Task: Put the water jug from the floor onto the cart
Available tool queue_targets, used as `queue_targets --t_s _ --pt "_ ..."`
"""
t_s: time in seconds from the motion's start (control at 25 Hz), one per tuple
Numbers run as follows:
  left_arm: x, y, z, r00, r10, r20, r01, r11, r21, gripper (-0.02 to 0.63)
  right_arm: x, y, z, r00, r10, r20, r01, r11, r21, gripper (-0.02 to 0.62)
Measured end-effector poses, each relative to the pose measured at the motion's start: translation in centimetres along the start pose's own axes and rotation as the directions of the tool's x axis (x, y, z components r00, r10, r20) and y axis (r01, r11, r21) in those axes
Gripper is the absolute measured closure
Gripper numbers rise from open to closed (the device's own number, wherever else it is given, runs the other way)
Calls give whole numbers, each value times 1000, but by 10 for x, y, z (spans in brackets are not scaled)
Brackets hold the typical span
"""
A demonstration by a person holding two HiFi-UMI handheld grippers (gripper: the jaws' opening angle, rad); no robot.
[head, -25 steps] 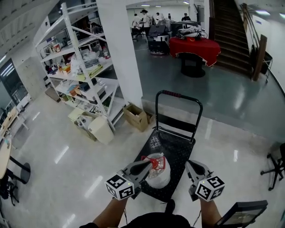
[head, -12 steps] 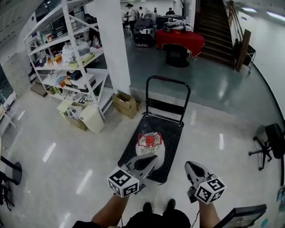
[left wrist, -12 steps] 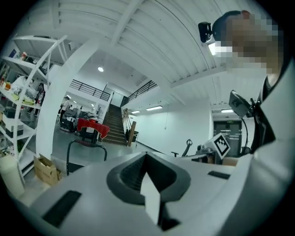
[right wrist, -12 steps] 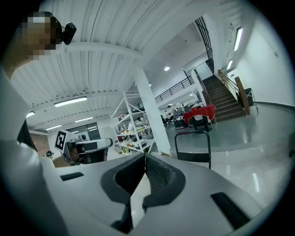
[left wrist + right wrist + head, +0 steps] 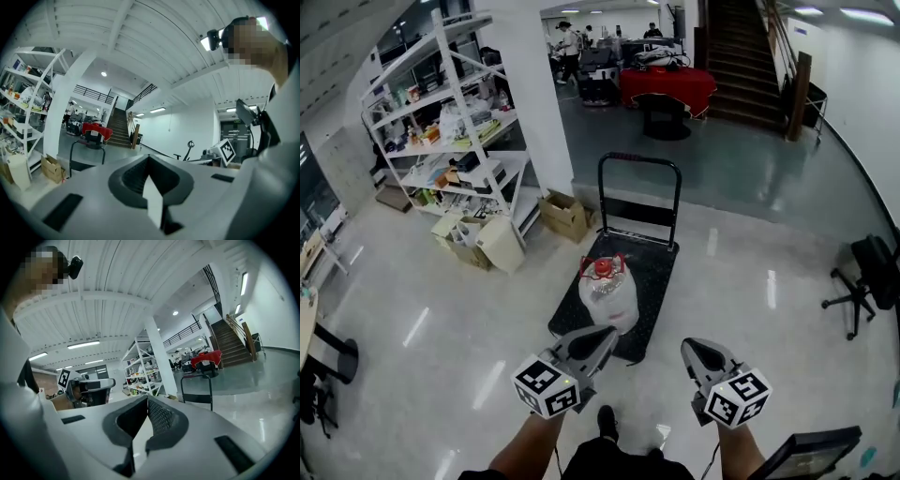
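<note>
water jug (image 5: 607, 292): already up on the cart (image 5: 654, 270). It stands upright on the black deck with a red cap on top, at the end away from the push handle (image 5: 639, 159). Nothing is touching it.

cart: dead ahead at 12 o'clock from where the person stands, handle at the far end, parked on the shiny floor (image 5: 441, 356).

left gripper (image 5: 605, 335): fingers pinched right together with nothing between them. Its own view shows the pads meeting in a single line. It's held about level, nose toward 12 o'clock. The jug is just past its tip and clear of it.

right gripper (image 5: 692, 349): same deal, fingers closed tip to tip and empty. It sits at 3 o'clock from the left one. The near edge of the cart is at about 11 o'clock from its tip, and there's a gap between them.

shelving rack (image 5: 450, 122): white and loaded with clutter, off at 10 o'clock.

cardboard box (image 5: 565, 214): on the floor between the rack and the cart, beside the white pillar (image 5: 534, 84).

red-covered table (image 5: 666, 84): way back at 12 o'clock, with people standing around behind it.

staircase (image 5: 745, 56): far back at 1 o'clock.

office chair (image 5: 862, 281): at 3 o'clock, well apart from the cart.

shoe (image 5: 606, 422): the person's foot, at 6 o'clock between the two arms.
</note>
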State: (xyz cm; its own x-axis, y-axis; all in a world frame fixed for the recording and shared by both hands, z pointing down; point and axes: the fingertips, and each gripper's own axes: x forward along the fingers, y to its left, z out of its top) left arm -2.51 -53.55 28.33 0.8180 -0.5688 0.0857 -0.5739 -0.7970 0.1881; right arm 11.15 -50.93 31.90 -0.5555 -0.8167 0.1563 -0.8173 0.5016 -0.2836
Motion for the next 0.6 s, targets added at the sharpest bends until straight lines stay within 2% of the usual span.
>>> queue_targets --t_s 0.12,0.24,0.44,0.6 --pt "-18 -50 -9 1000 28 -7 -29 999 -43 604 -49 12 -6 1000 25 -4 -25 1000 8 592" --pt "-39 -92 -16 999 34 -22 -35 999 -28 604 -90 25 -8 1000 20 4 -20 1000 -5 592" --pt "-82 -128 -30 998 63 -17 -64 997 -47 604 -137 52 -18 998 -26 50 27 1000 -15 592" --pt "-122 -164 -45 1000 22 -14 -22 998 -57 604 -177 90 -40 997 -54 54 55 998 -13 592"
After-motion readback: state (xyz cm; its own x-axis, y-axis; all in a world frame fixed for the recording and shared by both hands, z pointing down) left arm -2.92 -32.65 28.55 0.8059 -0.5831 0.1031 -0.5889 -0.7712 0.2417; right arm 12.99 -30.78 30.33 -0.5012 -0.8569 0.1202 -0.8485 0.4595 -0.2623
